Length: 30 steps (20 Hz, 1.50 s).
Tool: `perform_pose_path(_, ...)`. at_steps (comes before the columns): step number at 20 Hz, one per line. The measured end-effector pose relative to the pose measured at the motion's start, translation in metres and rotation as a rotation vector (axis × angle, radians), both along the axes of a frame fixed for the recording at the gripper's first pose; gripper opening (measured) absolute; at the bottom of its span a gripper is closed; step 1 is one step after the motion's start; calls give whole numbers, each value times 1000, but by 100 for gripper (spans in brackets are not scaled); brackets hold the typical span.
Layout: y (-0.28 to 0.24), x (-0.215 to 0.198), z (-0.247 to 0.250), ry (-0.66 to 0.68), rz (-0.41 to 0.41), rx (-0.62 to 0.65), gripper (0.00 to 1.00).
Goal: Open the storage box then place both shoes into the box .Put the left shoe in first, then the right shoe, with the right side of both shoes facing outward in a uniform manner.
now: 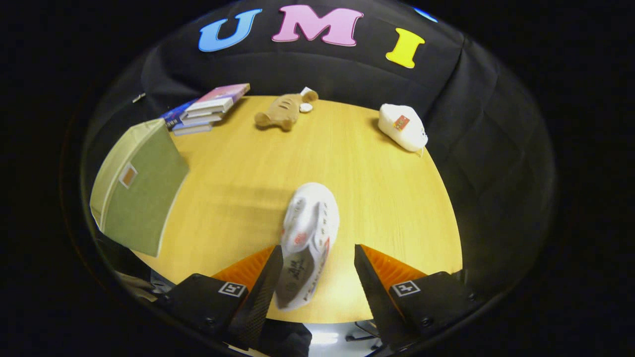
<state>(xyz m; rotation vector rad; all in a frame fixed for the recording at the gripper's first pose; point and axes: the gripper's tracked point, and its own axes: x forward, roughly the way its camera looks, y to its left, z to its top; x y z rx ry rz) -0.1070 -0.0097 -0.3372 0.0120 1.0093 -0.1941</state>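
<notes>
Shoe first: your white sneaker (pixel 308 238) lies on the wooden table (pixel 387 198) between your fingers, its heel end against the left finger (pixel 260 282), apart from the right one. Your gripper (pixel 313 277) stands wide open, holding nothing. Off to the left sits the green fabric storage box (pixel 141 186). Beyond it are stacked books (pixel 208 108), a brown plush toy (pixel 280 113) and a white plush toy (pixel 403 127).

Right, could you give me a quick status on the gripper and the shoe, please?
Gripper open, fingers either side of the white shoe, not pressing. Shoe on the table. Green storage box off to the left; path between looks clear.
</notes>
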Motion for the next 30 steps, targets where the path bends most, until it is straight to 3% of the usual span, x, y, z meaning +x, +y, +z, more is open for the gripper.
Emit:
perform_pose_path(5, -12, -3, -41, 69, 27, -8, 88)
perform_pose_path(9, -14, 23, -54, 47, 11, 9, 75)
perform_pose_path(11, -14, 32, -59, 38, 0, 17, 64)
perform_pose_path(13, -10, 34, -67, 47, -22, 50, 42)
perform_pose_path(14, -18, 33, -66, 46, -49, 16, 26)
perform_pose_path(16, -16, 34, -64, 31, -112, 88, 8)
perform_pose_path(19, -8, 32, -50, 19, -191, 188, 5)
perform_pose_path(24, 7, 44, 7, -53, -235, 235, 5)
perform_pose_path(30, 65, 85, 102, -166, -186, 307, 5)
